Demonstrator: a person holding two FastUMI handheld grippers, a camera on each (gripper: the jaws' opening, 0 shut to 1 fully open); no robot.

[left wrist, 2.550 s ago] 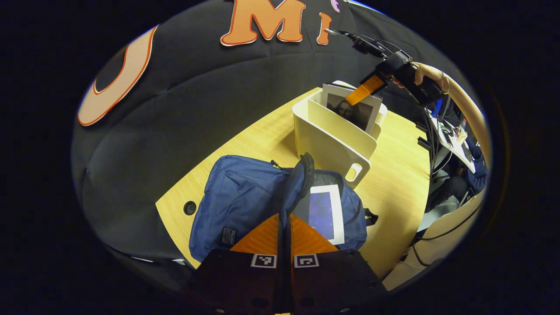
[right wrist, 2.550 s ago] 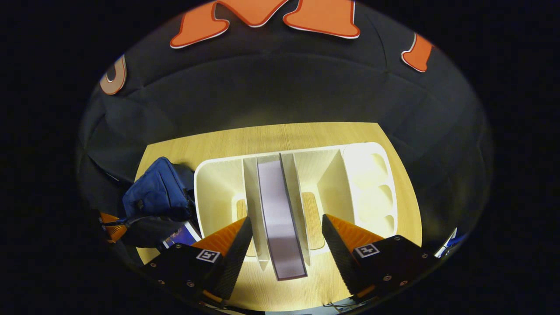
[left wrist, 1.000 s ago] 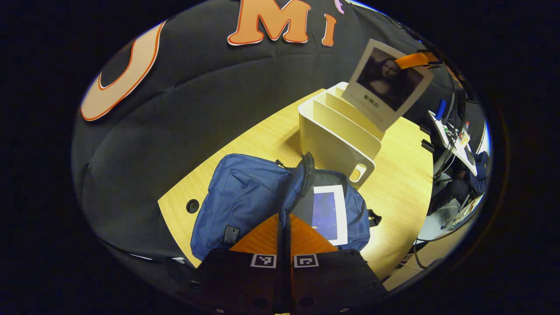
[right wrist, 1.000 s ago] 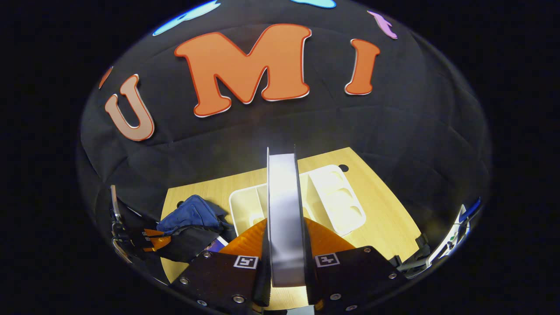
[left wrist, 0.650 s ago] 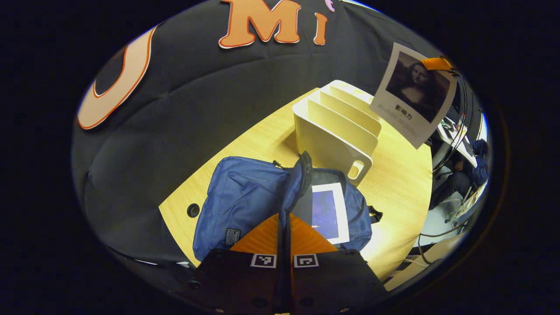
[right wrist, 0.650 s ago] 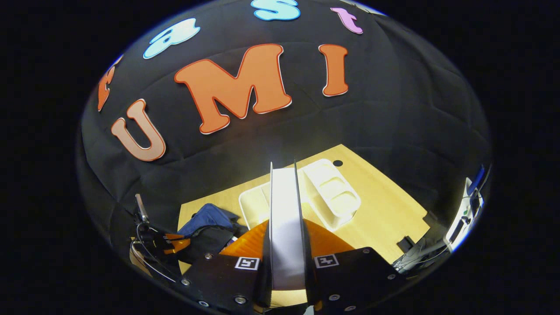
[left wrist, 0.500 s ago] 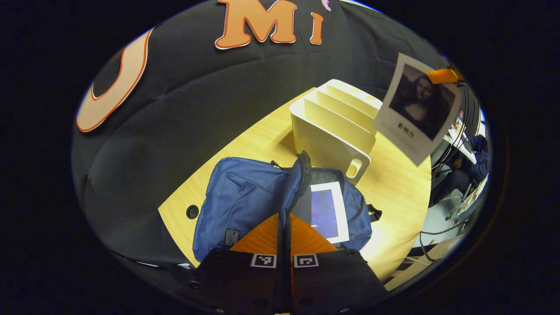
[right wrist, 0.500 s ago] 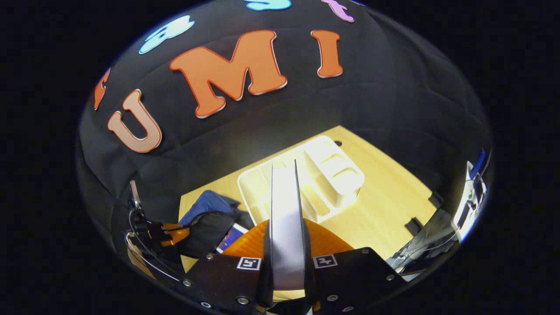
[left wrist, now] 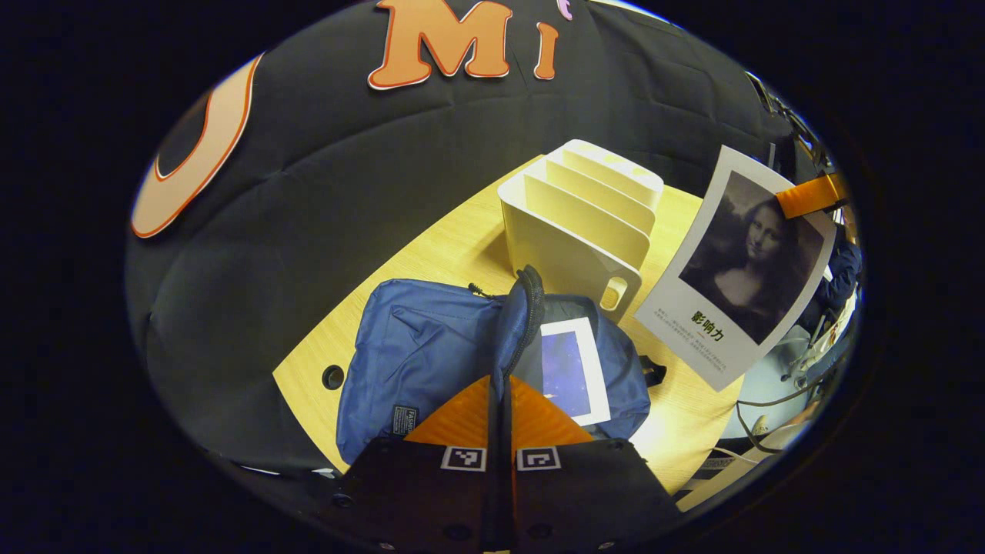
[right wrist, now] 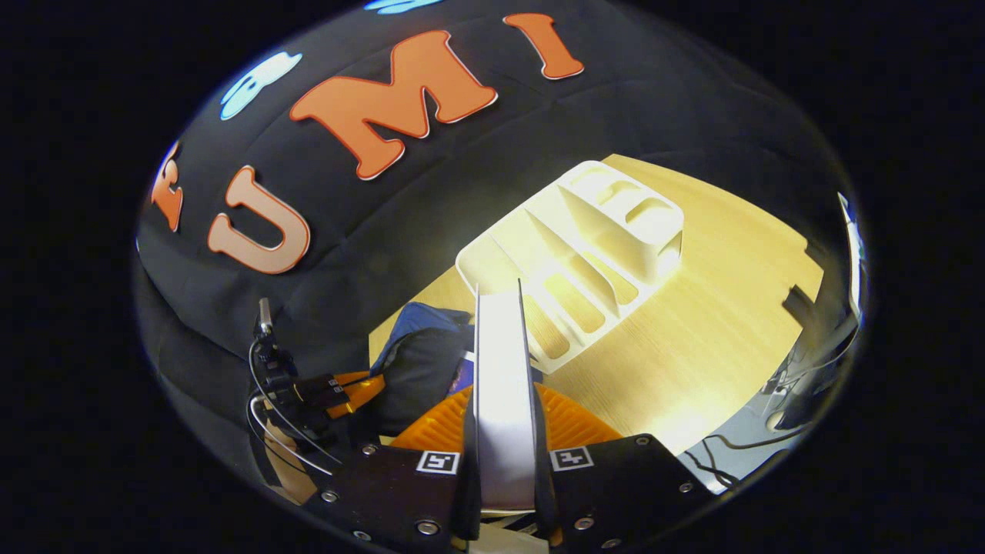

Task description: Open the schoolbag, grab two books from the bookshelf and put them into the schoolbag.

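A blue schoolbag (left wrist: pixel 415 354) lies open on the wooden table (left wrist: pixel 454 246). My left gripper (left wrist: pixel 499 388) is shut on its zip-edged flap and holds the flap up. Inside the bag lies a book with a dark blue cover and white border (left wrist: pixel 573 369). Behind the bag stands the white bookshelf (left wrist: pixel 577 223), its slots bare. To the right of the bag, a book with a portrait cover (left wrist: pixel 742 269) hangs tilted in the air, with my right gripper (left wrist: pixel 808 196) shut on its top edge. In the right gripper view that book (right wrist: pixel 499 338) is edge-on between my right gripper (right wrist: pixel 502 396) fingers, above the schoolbag (right wrist: pixel 419 346) and beside the bookshelf (right wrist: pixel 585 246). The left gripper (right wrist: pixel 338 388) shows at lower left.
A round cable hole (left wrist: pixel 333 377) marks the table's near left corner. Cables (left wrist: pixel 762 404) and a person in dark clothes (left wrist: pixel 843 269) are beyond the table's right edge. Bare table (right wrist: pixel 716 308) stretches right of the shelf.
My right gripper closed on the portrait book, lifted it out of the shelf and carried it down toward the bag. The left gripper kept hold of the flap.
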